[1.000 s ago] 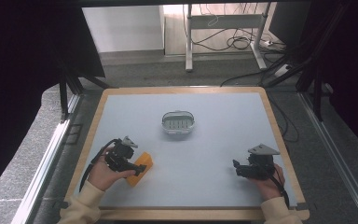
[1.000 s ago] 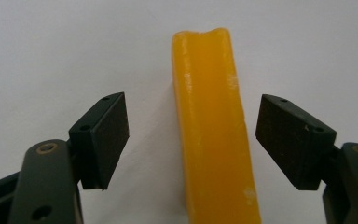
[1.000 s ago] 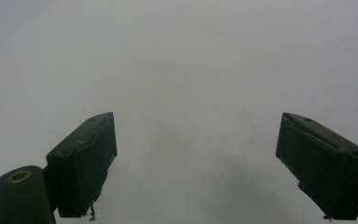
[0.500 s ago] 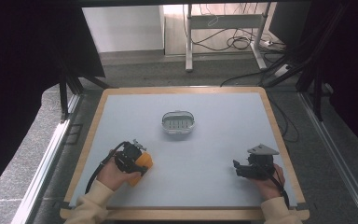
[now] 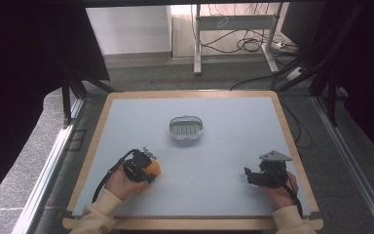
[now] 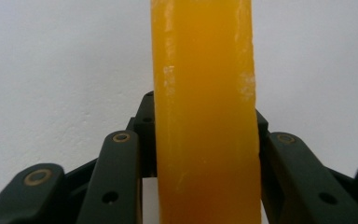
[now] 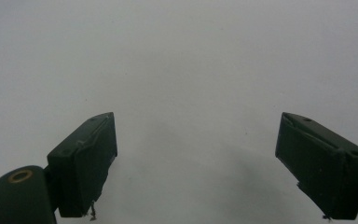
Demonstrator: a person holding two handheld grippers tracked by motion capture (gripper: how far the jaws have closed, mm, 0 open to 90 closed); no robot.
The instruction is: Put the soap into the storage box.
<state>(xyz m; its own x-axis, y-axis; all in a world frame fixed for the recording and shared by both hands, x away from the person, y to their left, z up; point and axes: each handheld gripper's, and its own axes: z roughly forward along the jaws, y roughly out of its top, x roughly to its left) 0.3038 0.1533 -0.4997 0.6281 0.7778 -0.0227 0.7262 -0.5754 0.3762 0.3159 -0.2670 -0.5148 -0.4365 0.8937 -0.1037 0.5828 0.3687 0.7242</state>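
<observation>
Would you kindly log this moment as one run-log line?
left gripper: jaws just closed, shut on orange bar | right gripper: open, holding nothing, over table | soap dish: untouched, mid-table

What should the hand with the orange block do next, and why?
Probably lift it a little off the table. The left gripper has just been closing, and its jaws now press both sides of the orange block, which seems still down on the table. The grey dish looks empty, a likely goal.
</observation>
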